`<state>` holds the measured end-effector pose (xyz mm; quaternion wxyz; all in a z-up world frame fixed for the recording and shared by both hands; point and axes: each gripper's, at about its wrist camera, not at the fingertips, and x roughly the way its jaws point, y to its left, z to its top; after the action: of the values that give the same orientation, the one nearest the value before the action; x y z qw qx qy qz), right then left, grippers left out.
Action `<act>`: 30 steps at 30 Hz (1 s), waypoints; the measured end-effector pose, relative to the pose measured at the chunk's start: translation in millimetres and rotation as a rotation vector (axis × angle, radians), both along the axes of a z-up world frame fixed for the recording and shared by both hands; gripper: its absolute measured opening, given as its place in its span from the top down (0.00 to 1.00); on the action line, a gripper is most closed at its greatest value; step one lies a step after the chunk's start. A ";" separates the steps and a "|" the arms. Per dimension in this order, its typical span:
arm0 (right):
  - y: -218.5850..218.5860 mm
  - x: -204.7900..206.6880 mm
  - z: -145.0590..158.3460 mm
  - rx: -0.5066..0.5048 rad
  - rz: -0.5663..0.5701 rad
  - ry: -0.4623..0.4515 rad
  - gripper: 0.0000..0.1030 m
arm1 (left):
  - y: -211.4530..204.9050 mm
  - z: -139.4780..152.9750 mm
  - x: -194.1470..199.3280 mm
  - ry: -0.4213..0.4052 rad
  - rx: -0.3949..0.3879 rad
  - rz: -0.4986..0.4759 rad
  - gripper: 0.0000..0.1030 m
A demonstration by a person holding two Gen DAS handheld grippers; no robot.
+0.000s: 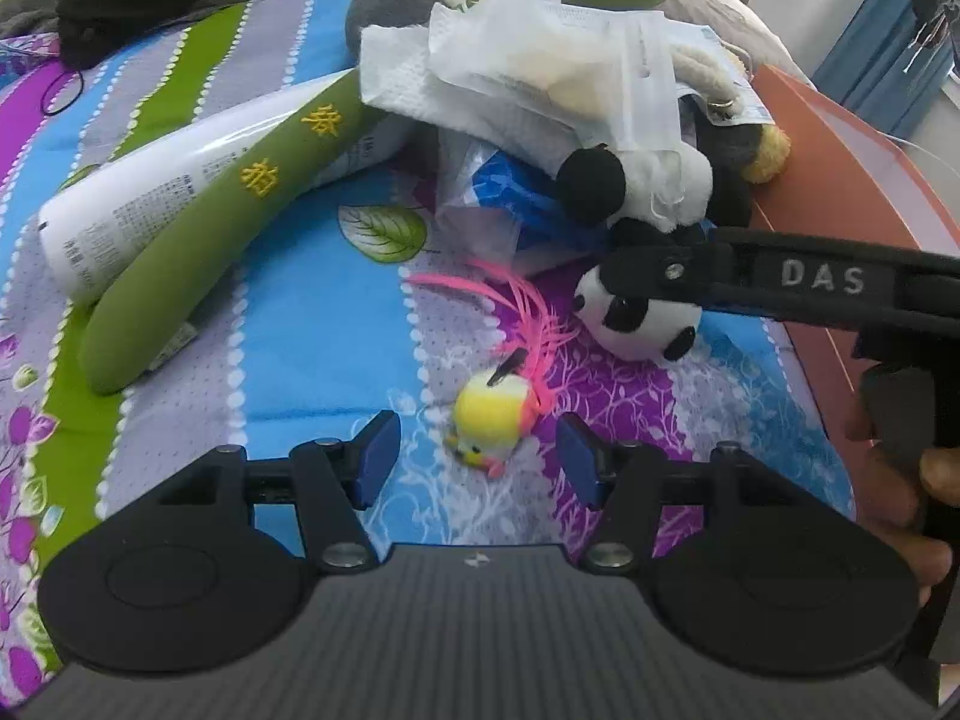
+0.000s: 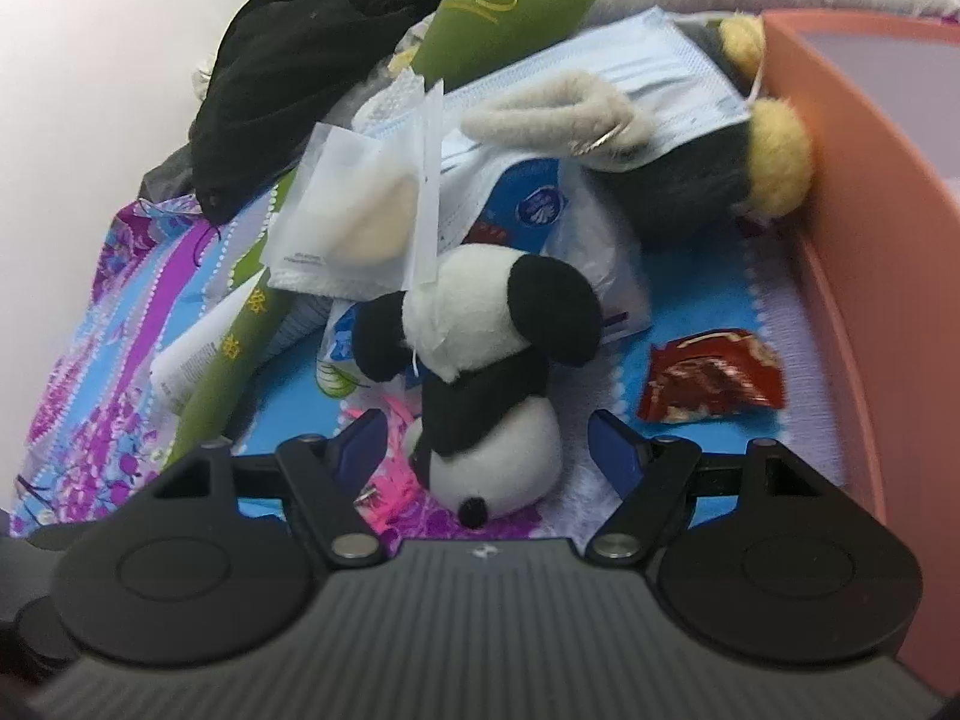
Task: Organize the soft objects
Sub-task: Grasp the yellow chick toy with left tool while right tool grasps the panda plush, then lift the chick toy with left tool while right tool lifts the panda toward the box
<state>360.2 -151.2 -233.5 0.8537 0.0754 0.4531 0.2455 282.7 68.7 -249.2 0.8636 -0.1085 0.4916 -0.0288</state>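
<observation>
A small yellow plush bird (image 1: 489, 423) with pink feathers (image 1: 528, 324) lies on the patterned bedsheet, between the open fingers of my left gripper (image 1: 477, 456). A black-and-white panda plush (image 2: 480, 372) lies head toward me between the open fingers of my right gripper (image 2: 486, 450); it also shows in the left wrist view (image 1: 639, 318), under the right gripper's arm (image 1: 810, 282). Behind lies a heap: a green plush (image 1: 198, 252), white tissues (image 1: 480, 60), a face mask (image 2: 600, 72) and a black-and-yellow plush (image 2: 738, 162).
An orange bin (image 2: 852, 240) stands at the right edge. A white tube (image 1: 150, 192) lies beside the green plush. A red snack wrapper (image 2: 711, 378) lies near the bin. Black cloth (image 2: 288, 72) lies at the back left. A blue-white packet (image 1: 510, 204) sits under the heap.
</observation>
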 end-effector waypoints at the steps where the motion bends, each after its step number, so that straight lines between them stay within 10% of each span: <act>1: 1.2 1.9 -2.6 0.001 0.004 0.008 0.26 | -0.4 -1.5 2.2 0.001 0.001 0.001 0.43; 7: 1.9 5.6 -9.9 0.020 0.010 0.047 0.34 | -2.6 -5.7 8.2 0.008 -0.010 -0.007 0.62; 30: -28.1 -93.5 27.1 -0.091 0.004 0.029 0.40 | -7.1 43.6 -74.2 -0.048 -0.017 0.056 0.66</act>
<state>266.7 -179.3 -206.5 0.8492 0.0390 0.4761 0.2251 208.5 61.6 -205.6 0.8745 -0.1290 0.4674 -0.0115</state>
